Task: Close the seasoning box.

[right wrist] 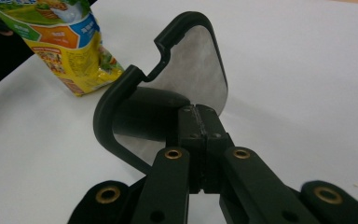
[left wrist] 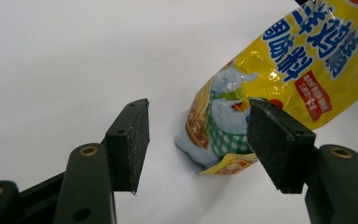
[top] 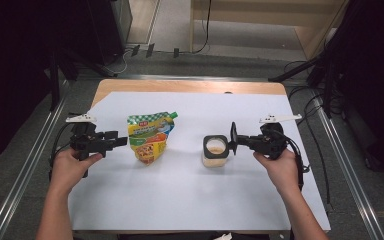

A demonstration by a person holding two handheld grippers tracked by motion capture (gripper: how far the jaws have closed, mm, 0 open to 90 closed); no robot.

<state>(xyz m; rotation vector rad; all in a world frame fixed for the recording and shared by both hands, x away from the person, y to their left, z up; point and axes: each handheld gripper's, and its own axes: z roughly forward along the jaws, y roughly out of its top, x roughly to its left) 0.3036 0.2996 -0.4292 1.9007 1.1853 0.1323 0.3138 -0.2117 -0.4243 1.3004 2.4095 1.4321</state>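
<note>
Looking at the right gripper (right wrist: 199,114): jaws pinched tight on a black rounded-square lid (right wrist: 168,88), glossy plastic rim with a matte grey liner inside, held on edge just beside the container (top: 215,150). That container is a small squarish tub, black collar, pale beige contents, open top, standing upright on the sheet right of centre. Left gripper (left wrist: 198,142): jaws standing fairly wide, foam-faced pads rough and dark, nothing pressed between them. Pouch (left wrist: 279,79) lies just ahead of them, its bottom corner near the right pad; contact there is hard to judge, probably apart. It's a glossy crinkled foil spout pouch, yellow and green, checked band, printed characters, lying flat left of centre, well apart from the tub. Surface: smooth white sheet (top: 180,195) over a wooden tabletop (top: 190,86), metal rails each side, grey floor, dark stands and cables around.
</note>
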